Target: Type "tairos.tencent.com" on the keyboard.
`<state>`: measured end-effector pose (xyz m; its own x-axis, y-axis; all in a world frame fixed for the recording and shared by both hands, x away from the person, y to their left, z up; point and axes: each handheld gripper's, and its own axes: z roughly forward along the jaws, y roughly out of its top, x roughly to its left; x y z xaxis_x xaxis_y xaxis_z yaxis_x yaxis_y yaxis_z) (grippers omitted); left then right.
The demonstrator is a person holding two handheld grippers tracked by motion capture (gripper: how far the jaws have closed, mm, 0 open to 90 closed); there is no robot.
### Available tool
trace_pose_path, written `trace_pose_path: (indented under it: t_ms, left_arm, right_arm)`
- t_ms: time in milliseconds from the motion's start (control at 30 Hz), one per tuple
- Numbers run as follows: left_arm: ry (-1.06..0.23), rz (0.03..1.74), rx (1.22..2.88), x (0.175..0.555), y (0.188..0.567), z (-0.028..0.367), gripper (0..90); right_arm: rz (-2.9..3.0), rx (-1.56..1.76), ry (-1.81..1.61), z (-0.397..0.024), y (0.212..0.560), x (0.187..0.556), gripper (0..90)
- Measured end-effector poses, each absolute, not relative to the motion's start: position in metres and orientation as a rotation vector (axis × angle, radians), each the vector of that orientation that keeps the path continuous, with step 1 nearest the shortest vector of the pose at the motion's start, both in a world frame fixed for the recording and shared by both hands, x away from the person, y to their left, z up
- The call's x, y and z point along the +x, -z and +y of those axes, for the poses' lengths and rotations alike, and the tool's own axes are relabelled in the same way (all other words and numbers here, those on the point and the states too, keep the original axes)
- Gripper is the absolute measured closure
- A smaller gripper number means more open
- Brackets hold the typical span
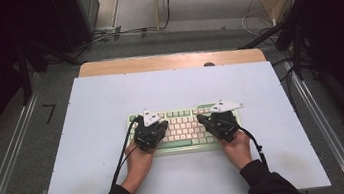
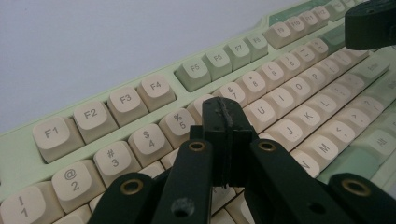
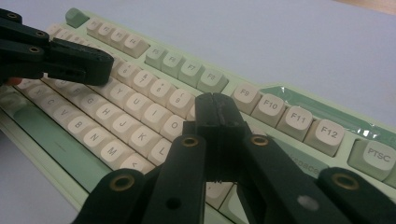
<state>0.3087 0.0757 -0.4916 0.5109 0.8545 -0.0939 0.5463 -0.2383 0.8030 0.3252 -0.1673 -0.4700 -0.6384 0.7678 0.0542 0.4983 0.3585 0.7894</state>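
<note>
A pale green keyboard with cream keys lies in the middle of the white mat. My left gripper hovers over its left half, jaws shut with nothing between them; in the left gripper view its tip sits above the number row near the 6 key, over the keyboard. My right gripper is over the right half, also shut and empty; in the right gripper view its tip hangs over the keyboard near the 0 key. The two tips point toward each other, apart. The left gripper's jaws show at the upper left there.
The white mat covers a wooden table with bare mat on all sides of the keyboard. Cables trail from both grippers toward the front edge. Dark stands and floor cables lie beyond the table.
</note>
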Motion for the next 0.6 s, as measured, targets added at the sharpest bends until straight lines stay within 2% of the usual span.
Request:
trace_pose_path:
  t_ms: [600]
  left_arm:
    - [-0.457,1.162,1.922,0.3097,0.4919,0.0758,90.0]
  right_arm:
    - [2.302,1.119,-1.164,-0.1665,0.4703,0.3248,87.3]
